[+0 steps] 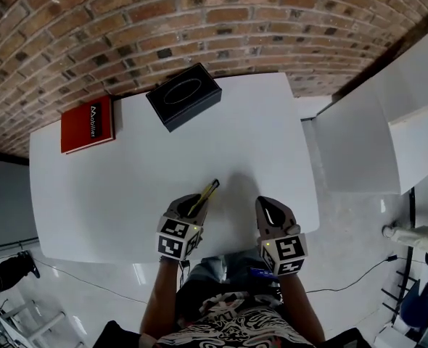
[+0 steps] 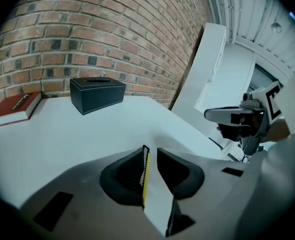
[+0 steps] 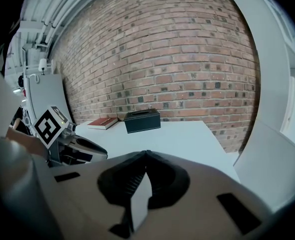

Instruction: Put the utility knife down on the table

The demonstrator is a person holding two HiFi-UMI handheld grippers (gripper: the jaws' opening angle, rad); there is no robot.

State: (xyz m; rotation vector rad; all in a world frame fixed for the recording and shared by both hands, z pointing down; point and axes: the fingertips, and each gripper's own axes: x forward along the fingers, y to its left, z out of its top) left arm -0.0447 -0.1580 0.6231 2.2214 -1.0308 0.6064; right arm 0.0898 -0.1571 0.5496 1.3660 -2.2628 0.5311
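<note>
Brick wall (image 1: 199, 20) rises behind a white table (image 1: 127, 187), which carries a black box (image 1: 183, 96) and a red book (image 1: 88, 125) at its far side.

At the near edge, the left gripper (image 1: 196, 203) holds a thin yellow-and-black knife (image 1: 205, 194). Its jaws are closed on the flat sides of the handle, and the knife's far end points forward over the table, above the surface rather than on it.

The knife looks light, stiff and slim. Its smooth sides may slip, and its blade end calls for care, so the mid-handle hold seems sensible.

The right gripper (image 1: 266, 205) hovers just beside the left one, jaws pressed together with nothing between them. Both forearms reach forward from the person's body, level and roughly parallel.
</note>
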